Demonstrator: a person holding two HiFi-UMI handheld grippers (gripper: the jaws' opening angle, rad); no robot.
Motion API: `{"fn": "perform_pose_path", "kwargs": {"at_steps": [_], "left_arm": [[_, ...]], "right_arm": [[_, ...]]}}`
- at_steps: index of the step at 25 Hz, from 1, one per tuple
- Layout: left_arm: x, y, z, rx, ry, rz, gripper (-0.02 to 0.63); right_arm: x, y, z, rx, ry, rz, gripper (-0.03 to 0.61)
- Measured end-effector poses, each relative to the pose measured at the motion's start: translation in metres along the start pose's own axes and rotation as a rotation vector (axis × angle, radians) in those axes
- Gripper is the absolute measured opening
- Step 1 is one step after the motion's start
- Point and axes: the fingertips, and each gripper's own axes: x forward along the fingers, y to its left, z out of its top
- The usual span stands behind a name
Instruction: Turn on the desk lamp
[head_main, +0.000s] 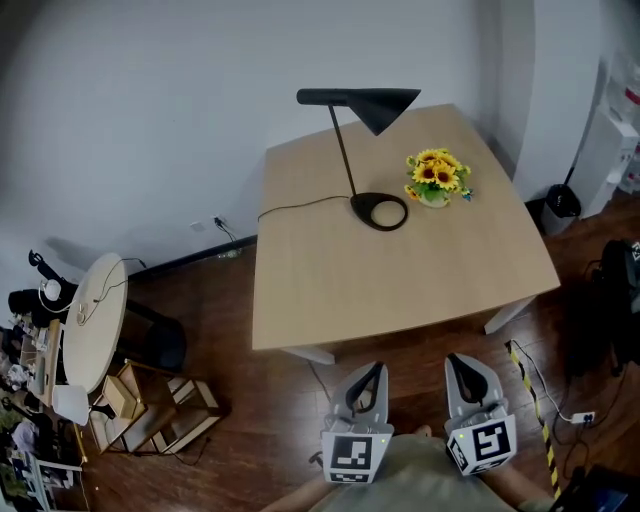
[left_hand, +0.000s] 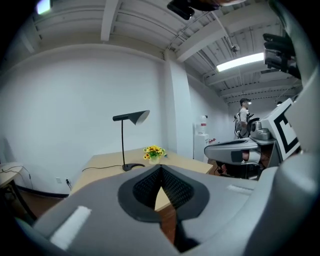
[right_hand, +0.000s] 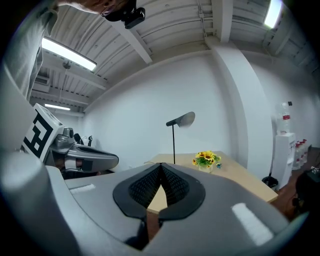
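A black desk lamp (head_main: 355, 110) with a thin stem, cone shade and ring base (head_main: 379, 211) stands at the far side of a light wooden table (head_main: 330, 280). Its shade looks dark. In the gripper views the lamp (left_hand: 131, 118) (right_hand: 181, 120) is far ahead. My left gripper (head_main: 372, 369) and right gripper (head_main: 455, 360) hang side by side below the table's near edge, well short of the lamp. Both are shut with nothing held; the left gripper (left_hand: 161, 168) and the right gripper (right_hand: 161, 166) show tips meeting.
A small pot of sunflowers (head_main: 437, 178) stands right of the lamp base. The lamp's cord (head_main: 300, 205) runs left off the table toward a wall socket. A round white side table (head_main: 95, 320) and clutter stand at left, a black bin (head_main: 560, 203) at right.
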Motion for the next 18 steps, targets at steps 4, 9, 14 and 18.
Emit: {"fn": "perform_pose_path", "kwargs": {"at_steps": [4,9,14,18], "left_arm": [[0.024,0.023,0.008,-0.013,-0.015,-0.025,-0.002],[0.043,0.064,0.008,-0.045,-0.022,-0.042,-0.002],[0.058,0.109,0.012,-0.072,-0.044,-0.053,-0.002],[0.063,0.139,0.013,-0.087,-0.065,-0.064,-0.002]], "right_arm": [[0.028,-0.004,0.007,-0.011,0.012,-0.029,0.000],[0.069,0.009,0.017,-0.037,0.032,-0.046,0.000],[0.110,0.020,0.025,-0.049,0.044,-0.078,0.000],[0.137,0.034,0.032,-0.058,0.043,-0.099,0.000]]}}
